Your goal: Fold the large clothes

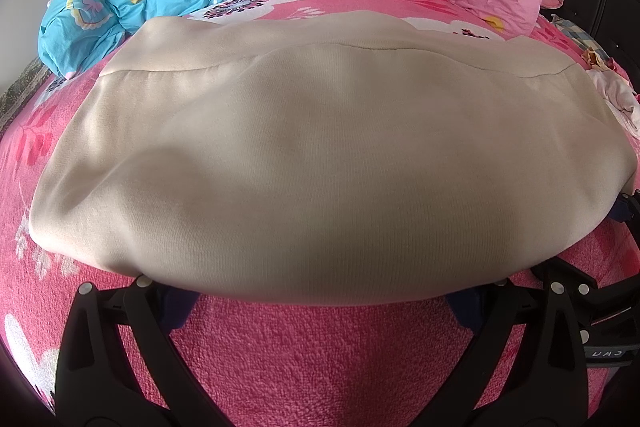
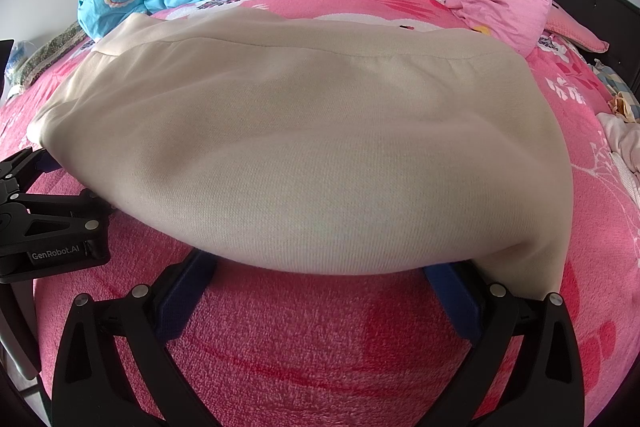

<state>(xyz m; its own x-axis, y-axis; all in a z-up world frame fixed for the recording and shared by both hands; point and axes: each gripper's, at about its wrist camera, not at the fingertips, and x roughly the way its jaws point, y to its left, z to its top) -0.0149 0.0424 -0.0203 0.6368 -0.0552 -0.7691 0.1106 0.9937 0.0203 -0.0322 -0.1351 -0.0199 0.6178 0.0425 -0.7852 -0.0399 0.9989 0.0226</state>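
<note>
Both tongs, left (image 1: 320,307) and right (image 2: 316,291), spread wide, slip under the beige knit garment's (image 1: 304,155) near edge on the pink fleece bed (image 1: 320,355), apparently to lift a fold.

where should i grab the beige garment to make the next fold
Grip the near folded edge of the beige garment, coming in low from the front. That rounded edge overhangs both open grippers, left gripper and right gripper, above the pink blanket.

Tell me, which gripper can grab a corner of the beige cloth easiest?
Probably the right gripper: a corner of the beige cloth drapes over its open jaws. The left gripper sits mid-edge.
</note>
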